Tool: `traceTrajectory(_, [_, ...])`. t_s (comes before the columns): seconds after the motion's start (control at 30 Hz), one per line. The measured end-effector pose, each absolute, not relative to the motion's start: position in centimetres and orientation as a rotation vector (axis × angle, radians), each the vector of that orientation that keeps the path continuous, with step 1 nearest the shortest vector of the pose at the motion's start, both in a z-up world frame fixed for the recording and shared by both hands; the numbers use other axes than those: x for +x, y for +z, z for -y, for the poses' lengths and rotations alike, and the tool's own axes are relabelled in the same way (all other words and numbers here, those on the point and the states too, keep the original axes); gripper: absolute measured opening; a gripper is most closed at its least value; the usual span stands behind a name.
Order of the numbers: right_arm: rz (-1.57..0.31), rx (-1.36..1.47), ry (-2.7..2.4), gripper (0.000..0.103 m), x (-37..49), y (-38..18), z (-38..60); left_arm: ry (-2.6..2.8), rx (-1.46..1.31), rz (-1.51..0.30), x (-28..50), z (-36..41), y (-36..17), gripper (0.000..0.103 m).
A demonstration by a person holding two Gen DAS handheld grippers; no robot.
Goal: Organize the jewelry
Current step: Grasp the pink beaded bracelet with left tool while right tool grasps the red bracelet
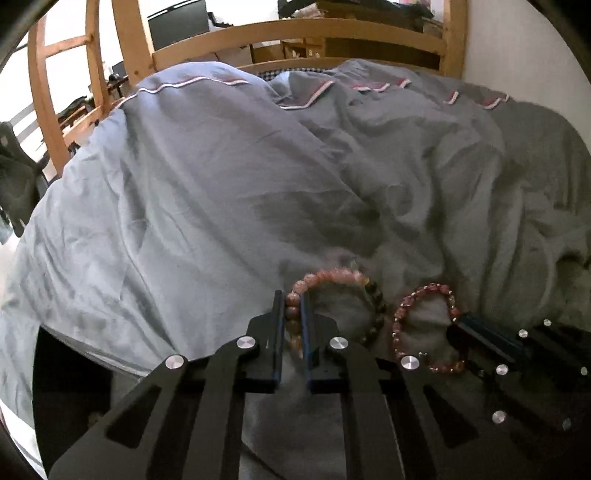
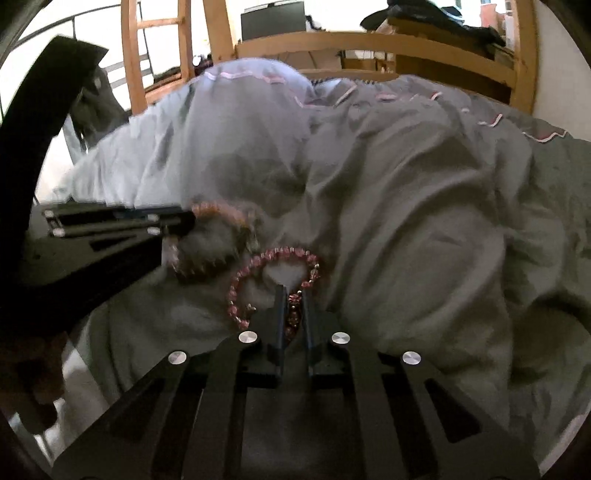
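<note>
Two bead bracelets lie side by side on a grey duvet. The left one, a peach and brown bead bracelet (image 1: 332,278) (image 2: 218,212), has its left side pinched between the pads of my left gripper (image 1: 293,302) (image 2: 186,225), which is shut on it. To its right lies a smaller pink crystal bracelet (image 1: 400,317) (image 2: 280,254). My right gripper (image 2: 293,295) (image 1: 460,319) is shut on that bracelet's right side, with beads showing between its fingers. Both bracelets rest on the bedding.
The rumpled grey duvet (image 1: 221,184) with a red and white trim covers the bed. A wooden bed frame (image 1: 295,33) rises behind it, with a dark monitor (image 1: 177,26) and cluttered shelves beyond. The bed's left edge drops off near a dark chair (image 1: 14,177).
</note>
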State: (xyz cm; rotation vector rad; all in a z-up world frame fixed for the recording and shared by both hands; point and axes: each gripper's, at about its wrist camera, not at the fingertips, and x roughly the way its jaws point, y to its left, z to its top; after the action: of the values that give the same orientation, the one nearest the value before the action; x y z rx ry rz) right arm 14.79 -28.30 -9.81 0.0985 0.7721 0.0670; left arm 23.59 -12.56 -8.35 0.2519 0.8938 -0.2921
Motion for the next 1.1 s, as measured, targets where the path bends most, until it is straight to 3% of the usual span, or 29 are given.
traceTrajectory(0.43, [-0.570,0.297,0.122,0.006,12.8,-4.4,31.0,-0.351,0.136,-0.832,23.0,11.4,-5.3,0.008])
traceTrajectory(0.67, [-0.611,0.269,0.128,0.007,13.3,-4.5,30.4,-0.356,0.127,-0.813,22.5,11.1,-4.0,0.008])
traceTrajectory(0.7, [-0.646,0.265,0.136,0.012,13.7,-5.0,30.2,-0.359,0.125,-0.814,22.4,11.1,-3.9,0.008])
traceTrajectory(0.73, [-0.704,0.255,0.132,0.038,14.3,-6.0,29.8,-0.362,0.123,-0.817,22.5,11.0,-3.9,0.008])
traceTrajectory(0.8, [-0.713,0.268,0.149,0.078,14.3,-7.4,29.4,-0.361,0.125,-0.834,22.7,11.0,-4.4,0.008])
traceTrajectory(0.97, [-0.805,0.083,0.157,0.069,15.0,-10.0,26.3,-0.354,0.142,-0.840,22.6,11.1,-4.3,0.008])
traceTrajectory(1.1, [-0.858,0.042,0.121,0.014,15.5,-11.5,26.1,-0.355,0.128,-0.838,22.7,10.4,-3.6,0.008])
